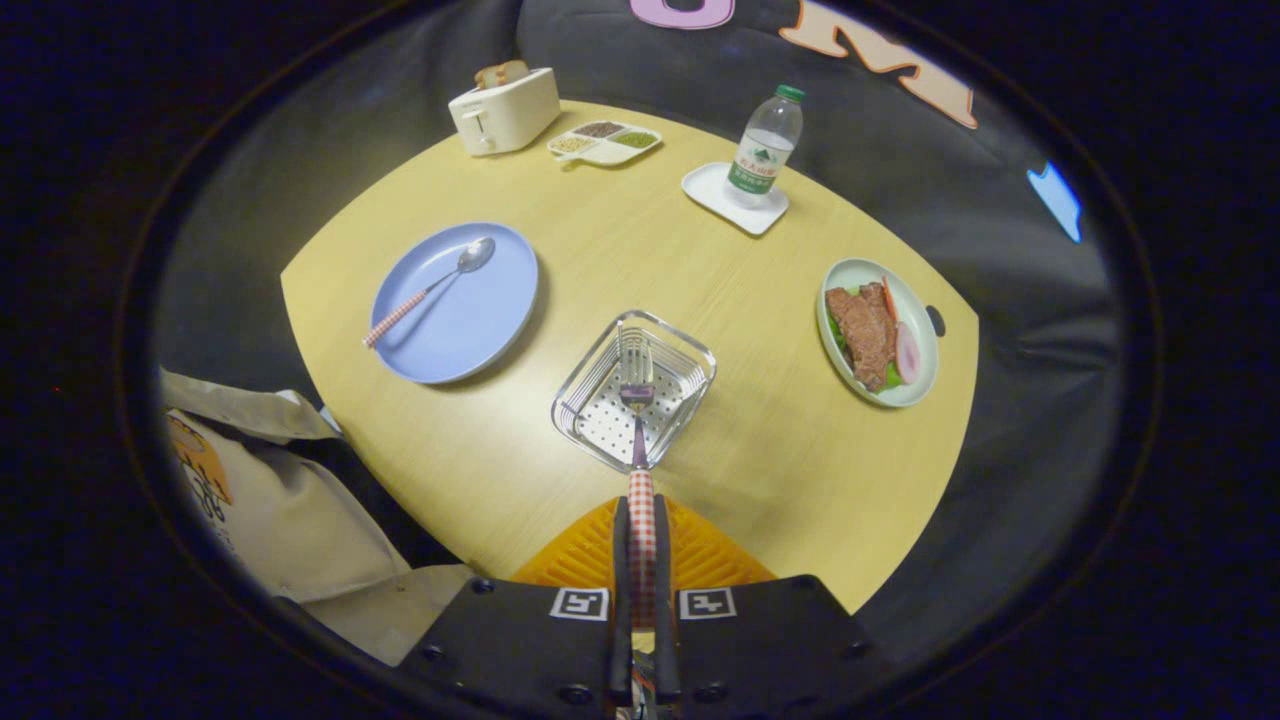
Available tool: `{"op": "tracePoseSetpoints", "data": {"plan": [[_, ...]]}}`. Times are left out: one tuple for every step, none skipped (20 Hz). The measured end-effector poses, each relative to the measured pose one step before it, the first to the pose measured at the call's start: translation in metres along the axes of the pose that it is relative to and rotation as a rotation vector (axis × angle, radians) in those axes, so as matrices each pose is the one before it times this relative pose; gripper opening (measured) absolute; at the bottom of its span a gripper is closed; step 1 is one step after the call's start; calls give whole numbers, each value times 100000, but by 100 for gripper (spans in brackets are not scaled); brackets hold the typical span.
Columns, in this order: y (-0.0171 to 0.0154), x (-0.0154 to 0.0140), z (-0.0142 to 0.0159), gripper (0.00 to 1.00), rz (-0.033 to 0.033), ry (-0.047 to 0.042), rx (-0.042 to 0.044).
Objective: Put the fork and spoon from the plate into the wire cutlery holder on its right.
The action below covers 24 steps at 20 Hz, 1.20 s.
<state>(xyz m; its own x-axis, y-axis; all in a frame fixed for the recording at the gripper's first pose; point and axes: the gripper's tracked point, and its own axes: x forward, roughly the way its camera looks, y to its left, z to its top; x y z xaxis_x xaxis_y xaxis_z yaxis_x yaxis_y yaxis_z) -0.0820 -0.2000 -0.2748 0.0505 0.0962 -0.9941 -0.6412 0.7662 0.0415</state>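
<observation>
Pale wood table [600,250]; hand-held gripper [641,545] clamps checkered-handled fork [637,400] above perforated wire holder [690,350].

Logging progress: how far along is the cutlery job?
Nothing is stowed yet. The gripper is shut on the checked-handled metal fork, its head held over the wire cutlery holder. The checked-handled metal spoon still lies on the round blue plate.

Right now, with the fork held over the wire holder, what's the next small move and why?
Probably lower the fork a little and then open the gripper. Its fingers are shut on the checked handle, and the tines already hang over the wire cutlery holder, so release should drop it inside. The spoon waits on the blue plate.
</observation>
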Motion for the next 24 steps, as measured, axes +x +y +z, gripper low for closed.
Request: {"op": "tracePoseSetpoints", "data": {"plan": [[5,248,-10,12,567,2070,-742],[124,108,6,12,611,2774,-901],[37,124,-79,12,207,1922,-773],[32,20,-61,12,315,2347,-814],[-1,12,-83,12,502,2063,-641],[-28,168,150,12,-55,1311,-330],[-61,135,25,12,62,1666,-229],[-20,141,285,12,240,1090,96],[154,200,222,12,639,1219,314],[116,135,145,12,896,1829,212],[-78,168,216,12,-46,1128,-495],[-80,138,94,12,-746,1583,-1358],[-36,110,-16,12,-208,1816,-738],[46,174,250,12,175,619,-56],[166,139,100,12,103,745,173],[20,76,118,12,-131,450,367],[104,187,84,12,20,648,487],[-26,35,86,12,-193,57,634],[-92,18,203,12,-774,-624,527],[-100,-21,92,12,-476,-254,617],[-7,22,63,12,66,-206,771],[-66,22,140,13,-285,-261,675],[130,-89,-52,13,-83,-302,328],[48,-50,84,14,-232,-163,133]]}}
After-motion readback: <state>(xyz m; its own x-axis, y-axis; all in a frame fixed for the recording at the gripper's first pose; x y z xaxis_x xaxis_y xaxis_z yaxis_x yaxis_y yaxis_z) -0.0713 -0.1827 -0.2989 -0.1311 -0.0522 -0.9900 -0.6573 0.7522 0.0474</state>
